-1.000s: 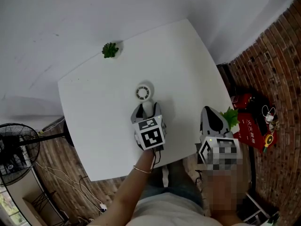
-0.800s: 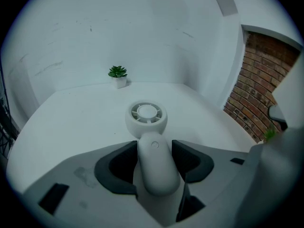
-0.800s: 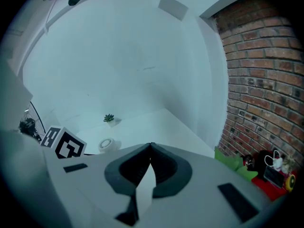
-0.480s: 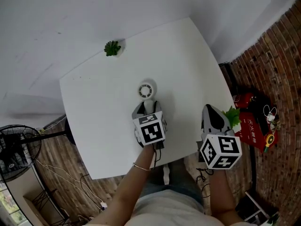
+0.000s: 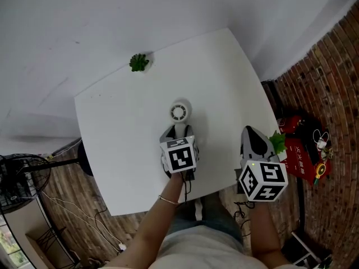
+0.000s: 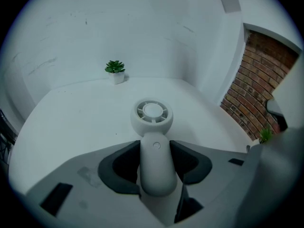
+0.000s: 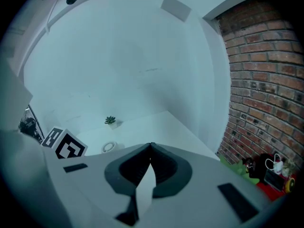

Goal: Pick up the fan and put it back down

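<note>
Left gripper [image 6: 154, 148]: my jaws had just been closing, pads touching the fan [image 6: 152, 115] handle | fan lay mid-table [image 5: 123, 128], open room all round | right gripper [image 7: 151, 148]: jaws pressed together, at near right corner.

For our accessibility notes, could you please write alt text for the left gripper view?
The left tool has just been closing on the handle of a white fan lying on a white table, its pads touching the handle's sides. A small potted plant stands at the table's far edge, with a brick wall on the right.
</note>
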